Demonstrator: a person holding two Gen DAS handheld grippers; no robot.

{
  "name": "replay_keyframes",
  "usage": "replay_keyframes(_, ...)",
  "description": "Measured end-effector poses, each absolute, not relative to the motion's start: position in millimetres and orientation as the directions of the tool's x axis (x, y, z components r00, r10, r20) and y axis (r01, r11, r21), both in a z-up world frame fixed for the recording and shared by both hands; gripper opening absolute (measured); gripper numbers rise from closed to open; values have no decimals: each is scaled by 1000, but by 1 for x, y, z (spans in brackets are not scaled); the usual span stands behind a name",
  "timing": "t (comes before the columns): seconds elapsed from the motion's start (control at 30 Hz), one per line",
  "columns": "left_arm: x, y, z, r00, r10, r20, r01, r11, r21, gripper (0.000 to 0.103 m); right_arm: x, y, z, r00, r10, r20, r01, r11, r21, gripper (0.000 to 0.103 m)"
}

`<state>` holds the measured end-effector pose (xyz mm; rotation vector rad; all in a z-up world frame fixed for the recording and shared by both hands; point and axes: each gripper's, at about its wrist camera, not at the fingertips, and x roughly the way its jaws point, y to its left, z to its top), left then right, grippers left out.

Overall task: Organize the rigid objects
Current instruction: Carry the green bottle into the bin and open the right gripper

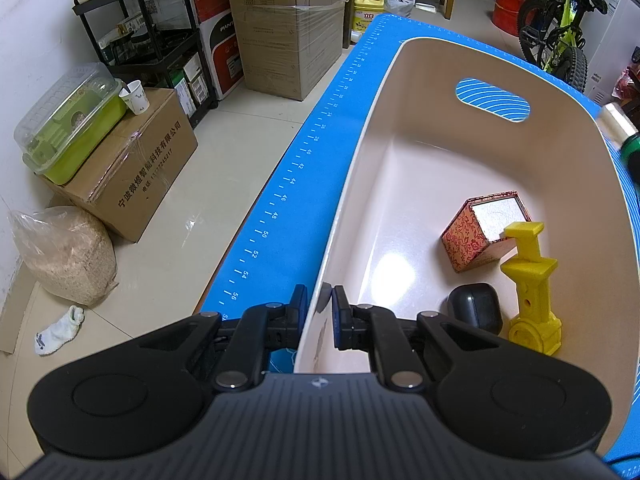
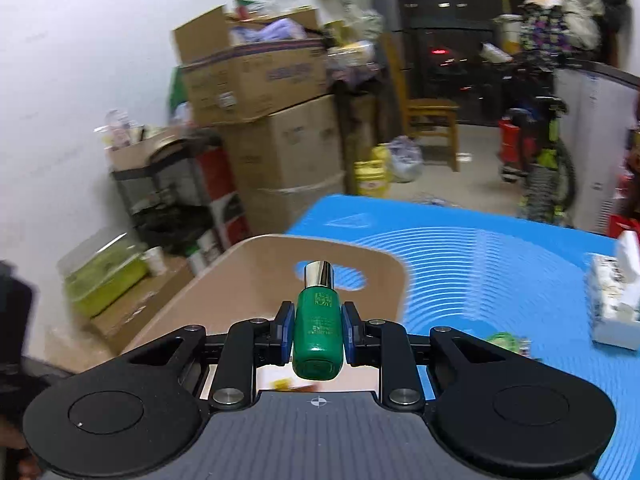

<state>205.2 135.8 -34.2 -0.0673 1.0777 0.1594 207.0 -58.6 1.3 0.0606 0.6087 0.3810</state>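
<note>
A beige plastic bin (image 1: 400, 92) stands on the blue mat (image 1: 304, 160). My left gripper (image 1: 320, 300) is shut on the bin's near left rim. Inside the bin lie a red floral box (image 1: 476, 236), a yellow plastic part (image 1: 532, 292) and a black rounded case (image 1: 476, 308). My right gripper (image 2: 317, 322) is shut on a green bottle (image 2: 318, 332) with a silver cap, held above the bin (image 2: 248, 276). The bottle also shows at the right edge of the left wrist view (image 1: 628, 148).
A tissue box (image 2: 616, 300) and a small green item (image 2: 504, 340) lie on the mat (image 2: 500, 256) to the right. Cardboard boxes (image 1: 132, 168), a black shelf (image 1: 152, 40) and a bicycle (image 1: 560, 36) stand around the table.
</note>
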Motion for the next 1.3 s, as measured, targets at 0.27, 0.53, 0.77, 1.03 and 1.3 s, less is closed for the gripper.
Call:
replay_keyframes(0.27, 205, 135, -34, 463, 96, -881, -163, 986, 22, 14, 200, -14, -20, 602, 428, -674, -467, 874, 138, 34)
replay_keyframes(0.53, 205, 135, -34, 463, 97, -881, -163, 986, 23, 14, 200, 6, -48, 490, 391, -779, -487, 864, 128, 34)
replay_keyframes(0.77, 205, 135, -34, 463, 96, -881, -163, 986, 22, 14, 200, 11, -75, 413, 327, -850, -456, 882, 117, 34)
replay_keyframes(1.03, 205, 135, -34, 463, 95, -881, -163, 986, 21, 14, 198, 11, -70, 410, 327, -851, -449, 885, 123, 51)
replay_keyframes(1.3, 205, 135, -34, 463, 96, -881, -163, 986, 21, 14, 206, -11, -35, 486, 372, -791, -422, 892, 160, 65)
